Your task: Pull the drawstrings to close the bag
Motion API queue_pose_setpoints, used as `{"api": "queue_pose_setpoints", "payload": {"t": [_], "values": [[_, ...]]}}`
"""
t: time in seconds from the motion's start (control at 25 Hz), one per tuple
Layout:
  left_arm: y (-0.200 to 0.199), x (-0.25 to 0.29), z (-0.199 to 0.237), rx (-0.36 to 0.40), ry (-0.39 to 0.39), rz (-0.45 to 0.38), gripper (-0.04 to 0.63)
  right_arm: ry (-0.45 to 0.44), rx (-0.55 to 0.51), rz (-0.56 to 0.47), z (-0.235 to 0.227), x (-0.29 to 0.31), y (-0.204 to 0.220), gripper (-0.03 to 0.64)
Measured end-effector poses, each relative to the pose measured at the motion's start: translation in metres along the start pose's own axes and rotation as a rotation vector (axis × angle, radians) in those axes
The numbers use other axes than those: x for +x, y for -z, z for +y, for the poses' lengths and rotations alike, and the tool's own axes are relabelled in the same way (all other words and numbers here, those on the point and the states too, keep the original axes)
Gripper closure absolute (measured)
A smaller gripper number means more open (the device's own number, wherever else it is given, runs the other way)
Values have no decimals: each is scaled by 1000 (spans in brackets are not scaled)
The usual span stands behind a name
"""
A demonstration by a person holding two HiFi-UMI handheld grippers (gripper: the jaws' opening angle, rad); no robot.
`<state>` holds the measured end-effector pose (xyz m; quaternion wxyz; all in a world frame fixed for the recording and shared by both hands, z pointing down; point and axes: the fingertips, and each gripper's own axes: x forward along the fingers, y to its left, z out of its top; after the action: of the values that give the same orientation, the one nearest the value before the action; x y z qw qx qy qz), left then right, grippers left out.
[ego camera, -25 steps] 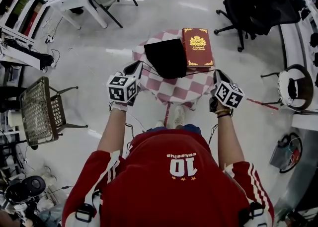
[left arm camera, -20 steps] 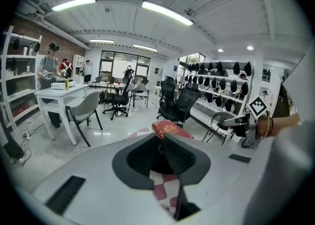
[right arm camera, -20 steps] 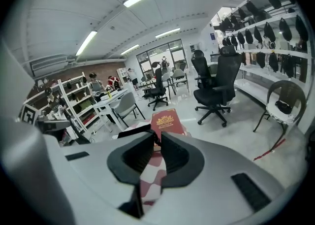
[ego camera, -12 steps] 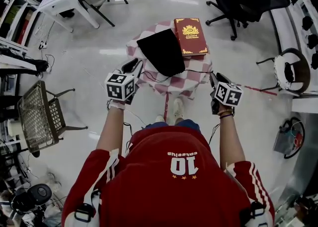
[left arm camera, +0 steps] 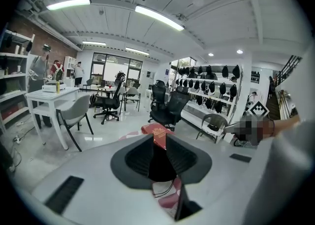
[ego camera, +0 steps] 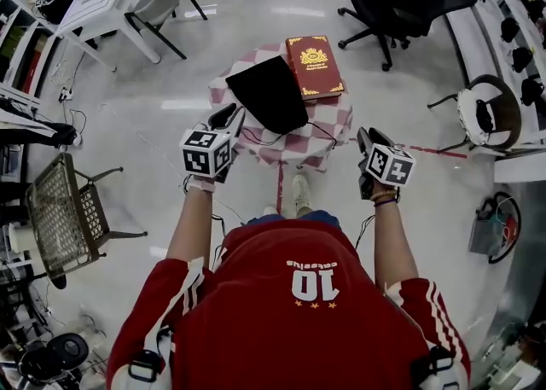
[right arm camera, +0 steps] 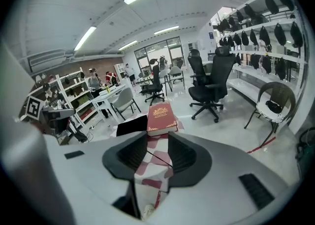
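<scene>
black drawstring bag [ego camera: 271, 94] flat on checkered table [ego camera: 333, 115] beside red book [ego camera: 314, 64]. left gripper [ego camera: 227, 115] jaws part spread, empty; right gripper [ego camera: 366, 136] jaws opening, drawstring [right arm camera: 161, 160] crossing the gap unpinched. could snag that loose cord on withdrawal and drag the bag off the edge.

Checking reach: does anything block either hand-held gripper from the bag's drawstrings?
Nothing visible does. The right hand-held gripper has its jaws opening, a drawstring crossing between them; the red book lies beside the black bag, not in the way.
</scene>
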<state>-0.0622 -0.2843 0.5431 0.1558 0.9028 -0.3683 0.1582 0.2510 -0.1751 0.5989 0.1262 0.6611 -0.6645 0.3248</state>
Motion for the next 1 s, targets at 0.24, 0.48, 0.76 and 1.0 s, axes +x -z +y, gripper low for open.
{"api": "queue_pose_setpoints", "payload": {"t": [0.24,0.48,0.76,1.0], "values": [[-14,-16,5,-13,-14,-56,525,16,-24,-42,8,-15,-15,495],[-29,-37,8,-15,-25,-111,525,10,-30,-93,25,-29,-26,495],[-55,-64,3,25,-17,-140,525,-9,-111,-124,58,-35,-45,496],[-80,-79,-10,3,-25,-210,525,-59,-161,-184,86,-46,-69,497]]}}
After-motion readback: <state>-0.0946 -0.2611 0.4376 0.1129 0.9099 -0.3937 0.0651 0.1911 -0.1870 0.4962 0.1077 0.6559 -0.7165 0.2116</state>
